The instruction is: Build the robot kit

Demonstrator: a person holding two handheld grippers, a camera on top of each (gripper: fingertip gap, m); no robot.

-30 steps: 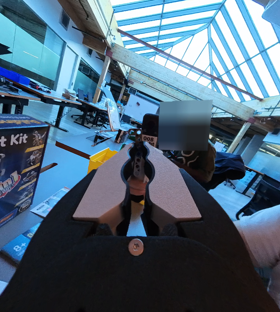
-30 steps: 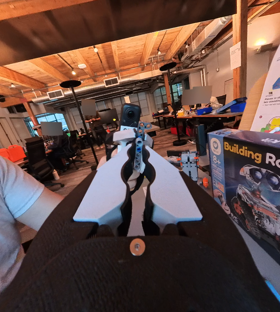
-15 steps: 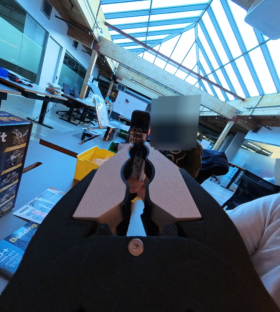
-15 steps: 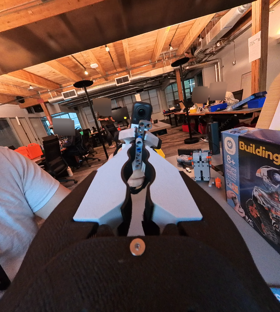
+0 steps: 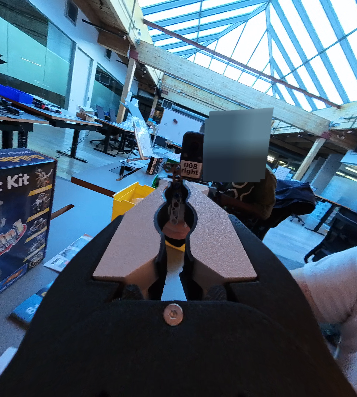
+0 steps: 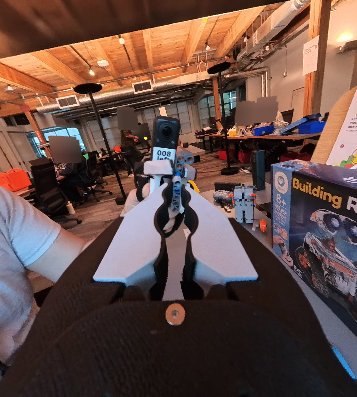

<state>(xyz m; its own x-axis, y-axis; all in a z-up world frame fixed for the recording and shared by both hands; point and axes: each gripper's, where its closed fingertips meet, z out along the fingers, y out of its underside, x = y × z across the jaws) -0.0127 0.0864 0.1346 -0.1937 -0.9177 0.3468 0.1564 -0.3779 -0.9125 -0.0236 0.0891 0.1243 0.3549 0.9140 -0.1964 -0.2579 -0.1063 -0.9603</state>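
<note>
My left gripper (image 5: 175, 184) has tan fingers (image 5: 134, 240) and is shut on a thin grey holed beam (image 5: 175, 206) that stands upright between them. The beam ends in a short angled top (image 5: 171, 169). My right gripper (image 6: 176, 187) has white fingers (image 6: 136, 242) and is shut on the grey holed beam (image 6: 177, 198), which carries a blue pin (image 6: 175, 190). The two grippers face each other tip to tip, held above the grey table (image 5: 83, 217). The left gripper's black camera (image 6: 166, 137) shows just behind the beam, and the right gripper's camera (image 5: 192, 150) shows in the left wrist view.
A dark blue robot kit box (image 5: 12, 214) stands on the table and also shows in the right wrist view (image 6: 328, 225). A yellow bin (image 5: 130, 199), booklets (image 5: 65, 255), a small grey robot model (image 6: 244, 204) and an orange piece (image 6: 263, 225) lie nearby. A person's arm (image 6: 12, 247) is close. My two grippers' fingertips are within a few centimetres of each other.
Both views swung a little sideways and came back. The beam stays pinched in both grippers, and the grippers stay tip to tip.
</note>
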